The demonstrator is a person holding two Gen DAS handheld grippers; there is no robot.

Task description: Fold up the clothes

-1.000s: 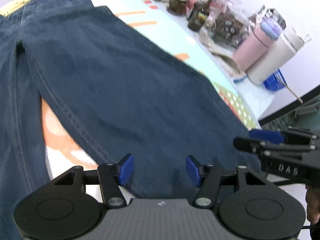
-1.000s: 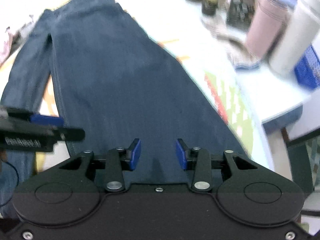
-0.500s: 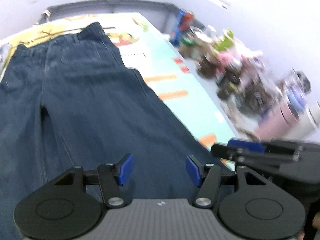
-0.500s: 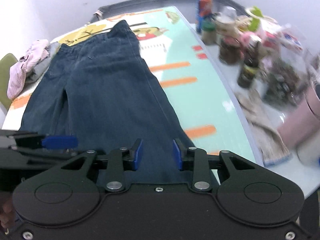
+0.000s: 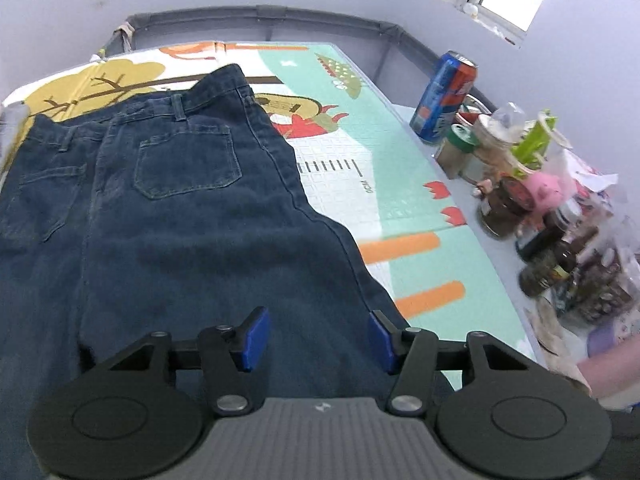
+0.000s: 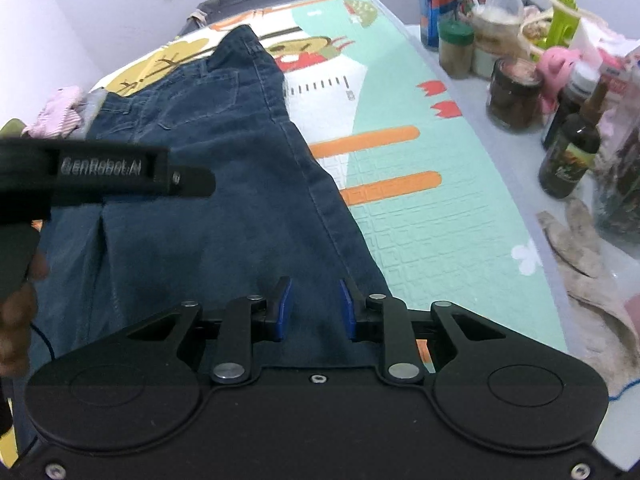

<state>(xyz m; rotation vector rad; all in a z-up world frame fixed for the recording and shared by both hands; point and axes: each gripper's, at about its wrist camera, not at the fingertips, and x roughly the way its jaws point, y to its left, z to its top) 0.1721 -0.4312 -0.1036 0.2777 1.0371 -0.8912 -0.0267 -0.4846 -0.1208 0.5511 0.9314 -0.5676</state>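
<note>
Dark blue denim jeans (image 5: 180, 220) lay spread flat, back pockets up, filling the left and centre of both frames on the cartoon-printed foam mat (image 5: 360, 168) covering the surface, ready for folding. The left tool (image 5: 316, 338) and right tool (image 6: 312, 308) hovered over one leg, blue pads parted, gripping nothing.
</note>
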